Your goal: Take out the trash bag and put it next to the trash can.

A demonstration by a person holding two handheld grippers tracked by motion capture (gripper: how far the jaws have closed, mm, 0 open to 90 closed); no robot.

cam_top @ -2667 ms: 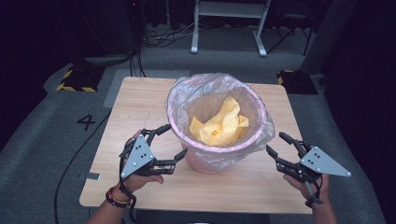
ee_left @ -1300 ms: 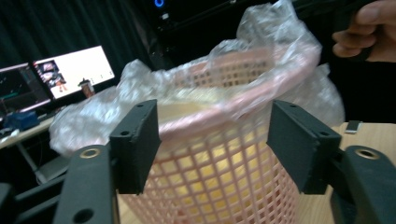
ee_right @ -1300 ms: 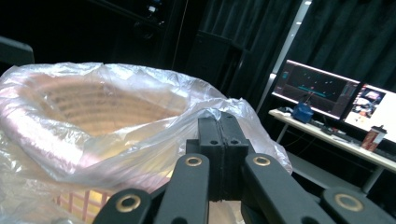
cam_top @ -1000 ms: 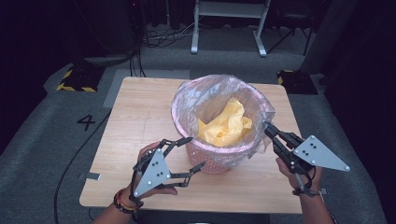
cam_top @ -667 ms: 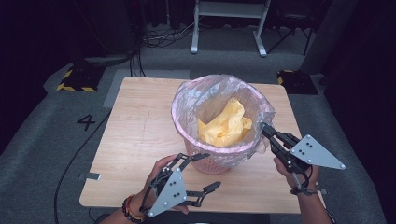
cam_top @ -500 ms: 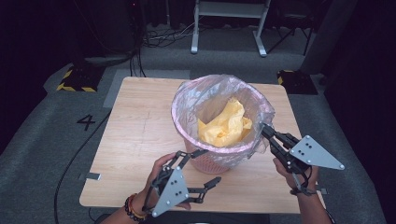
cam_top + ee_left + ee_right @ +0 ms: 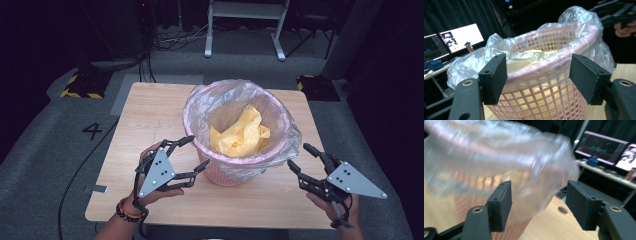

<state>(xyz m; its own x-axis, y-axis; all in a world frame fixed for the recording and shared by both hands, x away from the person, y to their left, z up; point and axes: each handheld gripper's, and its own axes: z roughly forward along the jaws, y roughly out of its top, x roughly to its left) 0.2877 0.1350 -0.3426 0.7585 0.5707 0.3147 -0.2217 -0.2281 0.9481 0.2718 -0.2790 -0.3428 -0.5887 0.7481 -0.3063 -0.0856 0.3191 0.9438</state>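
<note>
Our right gripper [image 7: 299, 157] has just let go of the thin clear plastic bag [image 7: 280, 145] and backed off, jaws wide. Our left gripper [image 7: 192, 153] waits open beside the pink mesh plastic basket [image 7: 225, 175] mid-table [image 7: 150, 105]. Floor says "4".

One pink basket [image 7: 227, 172], one clear bag [image 7: 280, 145] lining it, one yellow crumple [image 7: 242, 135] inside; two tools, left [image 7: 194, 154] at eight o'clock, right [image 7: 301, 159] at four; one worktop [image 7: 145, 115].

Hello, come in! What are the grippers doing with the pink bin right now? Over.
Left gripper open, beside pink bin. Right gripper just opened, nothing between jaws, clear of the bag liner. Yellow bag inside. Nothing in the way.
</note>
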